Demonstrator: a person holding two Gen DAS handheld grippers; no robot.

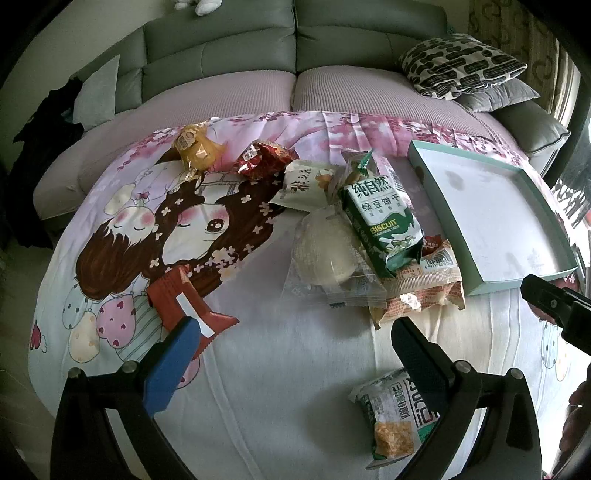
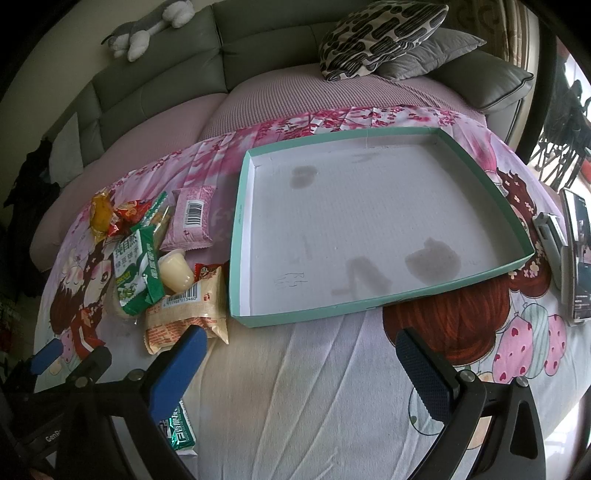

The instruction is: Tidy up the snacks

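Two hand-held grippers hung over a surface draped in a cartoon-printed cloth (image 1: 280,354); the left hand-held gripper (image 1: 295,341) stood with its jaws wide and nothing between them, and the right hand-held gripper (image 2: 299,347) likewise stood wide and held nothing. Snacks lay in a loose heap on the cloth; uppermost was a green biscuit packet (image 1: 380,225), printed "BISCUIT" in white beneath large Chinese characters, leaning across a clear bag of pale round cakes (image 1: 325,254); under both lay an orange-and-white packet (image 1: 424,291) showing a barcode whose digits were only partly legible. Behind the heap sat a white-and-green packet (image 1: 306,182) with brush-style characters, a red foil packet (image 1: 264,160) and a yellow wrapped snack (image 1: 195,147). A brown wrapper (image 1: 184,302) lay near the left gripper's blue pad; a green-and-white packet (image 1: 391,413) with Chinese lettering and a window of yellow pieces lay by the dark pad. In the right wrist view a pink packet (image 2: 192,218) with a barcode lay just beside the tray (image 2: 236,236), and a pale jelly cup (image 2: 176,273) rested in the heap; the teal-rimmed tray held no snacks, only grey stains and faint pen marks. A patterned cushion (image 2: 380,33) lay on the grey sofa (image 1: 221,55) behind.
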